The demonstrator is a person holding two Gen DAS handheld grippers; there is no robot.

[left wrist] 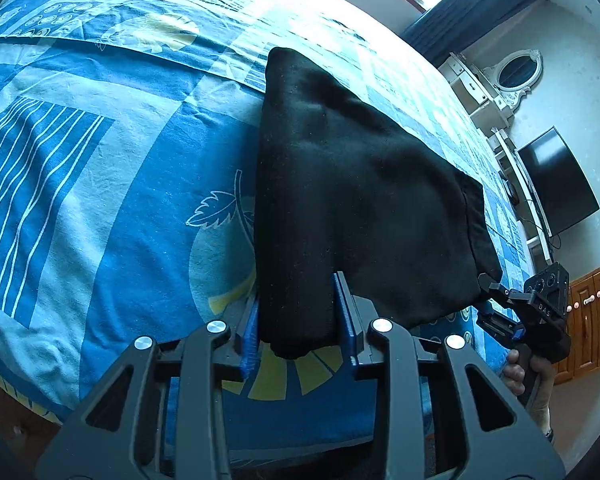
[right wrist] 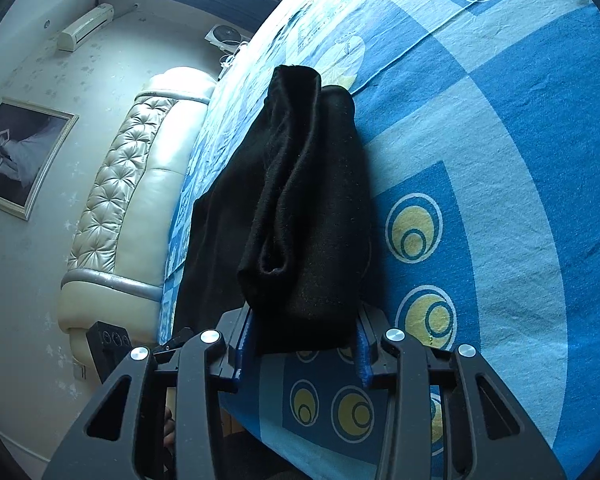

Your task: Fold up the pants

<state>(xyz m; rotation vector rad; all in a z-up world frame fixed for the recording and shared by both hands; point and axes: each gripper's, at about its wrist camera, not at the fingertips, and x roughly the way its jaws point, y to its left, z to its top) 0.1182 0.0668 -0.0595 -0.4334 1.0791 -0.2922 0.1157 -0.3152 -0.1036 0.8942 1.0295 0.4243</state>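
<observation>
Black pants (left wrist: 352, 184) lie partly folded on a bed with a blue patterned sheet (left wrist: 100, 160). My left gripper (left wrist: 296, 320) is shut on the near corner of the pants, the cloth bunched between its blue pads. My right gripper (right wrist: 304, 340) is shut on the other near corner of the pants (right wrist: 300, 208), with folded layers draped over it. The right gripper also shows at the right edge of the left wrist view (left wrist: 496, 292), holding the pants' hem, with a hand on its handle.
A cream tufted headboard (right wrist: 132, 184) stands at the bed's left end. A white dresser with an oval mirror (left wrist: 496, 80), a dark TV (left wrist: 556, 184) and a wooden cabinet (left wrist: 592, 320) stand beyond the bed. The blue sheet (right wrist: 500, 200) spreads to the right.
</observation>
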